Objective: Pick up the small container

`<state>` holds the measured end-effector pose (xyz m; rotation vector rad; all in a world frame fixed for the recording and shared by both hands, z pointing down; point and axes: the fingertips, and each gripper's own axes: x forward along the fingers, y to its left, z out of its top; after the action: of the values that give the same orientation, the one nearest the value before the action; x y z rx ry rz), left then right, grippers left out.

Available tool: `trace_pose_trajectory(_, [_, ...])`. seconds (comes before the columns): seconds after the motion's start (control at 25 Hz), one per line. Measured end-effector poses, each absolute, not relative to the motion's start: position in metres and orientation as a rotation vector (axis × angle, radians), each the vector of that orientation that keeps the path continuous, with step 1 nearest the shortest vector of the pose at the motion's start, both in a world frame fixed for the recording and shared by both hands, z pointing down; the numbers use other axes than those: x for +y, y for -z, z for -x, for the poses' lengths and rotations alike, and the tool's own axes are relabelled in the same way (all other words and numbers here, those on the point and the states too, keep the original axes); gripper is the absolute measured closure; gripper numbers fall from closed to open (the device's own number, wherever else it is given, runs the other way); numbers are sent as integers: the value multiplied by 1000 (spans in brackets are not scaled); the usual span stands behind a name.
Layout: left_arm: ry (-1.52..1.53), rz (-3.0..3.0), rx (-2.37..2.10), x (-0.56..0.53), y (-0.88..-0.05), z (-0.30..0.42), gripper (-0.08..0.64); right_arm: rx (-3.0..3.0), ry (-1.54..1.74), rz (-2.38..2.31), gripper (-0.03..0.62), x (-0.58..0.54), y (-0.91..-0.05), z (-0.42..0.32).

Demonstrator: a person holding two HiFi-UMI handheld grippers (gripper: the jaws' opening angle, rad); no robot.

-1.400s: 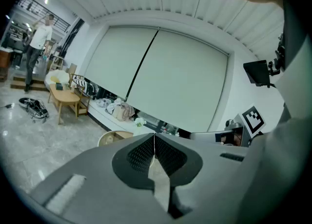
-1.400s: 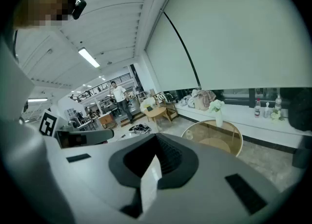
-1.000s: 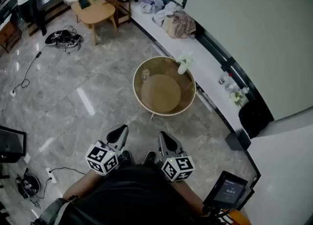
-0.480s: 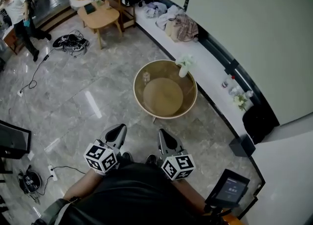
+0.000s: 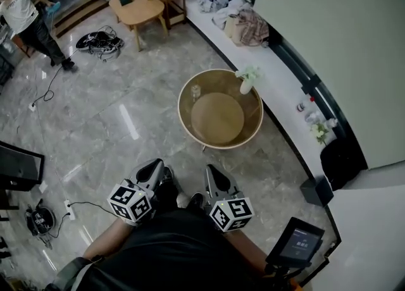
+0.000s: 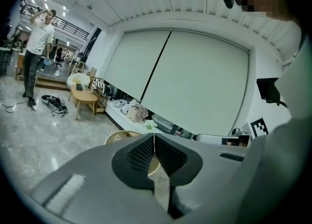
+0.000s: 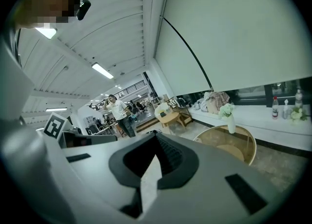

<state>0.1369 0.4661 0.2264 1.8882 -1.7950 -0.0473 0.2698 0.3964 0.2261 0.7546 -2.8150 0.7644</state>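
The small container (image 5: 195, 91), a little clear jar, stands at the far left of the round glass-topped table (image 5: 187, 122) in the head view. A white vase with flowers (image 5: 247, 81) stands at the table's far right rim. Both grippers are held low and close to the person's body, well short of the table. My left gripper (image 5: 152, 171) is shut with nothing between its pads (image 6: 141, 152). My right gripper (image 5: 212, 177) is likewise shut and empty, its tips (image 7: 156, 134) meeting. The right gripper view shows the table (image 7: 251, 140) and the vase (image 7: 230, 121) ahead to the right.
A white ledge (image 5: 285, 100) behind the table carries clothes, bottles and a plant. A wooden side table (image 5: 140, 11) and cables (image 5: 98, 41) are at the back left, where a person (image 5: 28, 18) stands. A dark bin (image 5: 314, 190) and a screen (image 5: 297, 243) are at the right.
The head view has shifted, so the table now sits a little more to the right and higher. The person at the back left has walked. Both grippers stay shut and low.
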Motion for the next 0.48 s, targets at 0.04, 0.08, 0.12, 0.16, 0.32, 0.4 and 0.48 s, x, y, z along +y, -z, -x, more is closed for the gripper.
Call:
trace_pose_trajectory(0.04, [46,-1886,-1789,463,-230,-134,557,-2807,-770,-757,594,393,-229,-267])
trace_pose_trajectory(0.08, [46,-1883,-1782,459,-233,-131,557,-2799,-774,-762,594,390,-232,-264])
trace_pose_trajectory(0.12, [47,-1879,-1775,455,-237,-127,557,-2791,-777,-770,594,386,-235,-260])
trace_pose_trajectory(0.16, [51,-1876,-1768,451,-239,-123,555,-2783,-778,-778,594,382,-237,-256])
trace_pose_trajectory(0.32, [70,-1879,-1743,432,-246,-95,557,-2759,-781,-801,594,363,-243,-230])
trace_pose_trajectory(0.4, [79,-1884,-1733,421,-245,-73,555,-2754,-776,-818,594,352,-241,-211])
trace_pose_trajectory(0.48, [89,-1900,-1729,410,-241,-50,555,-2753,-764,-835,594,342,-238,-189])
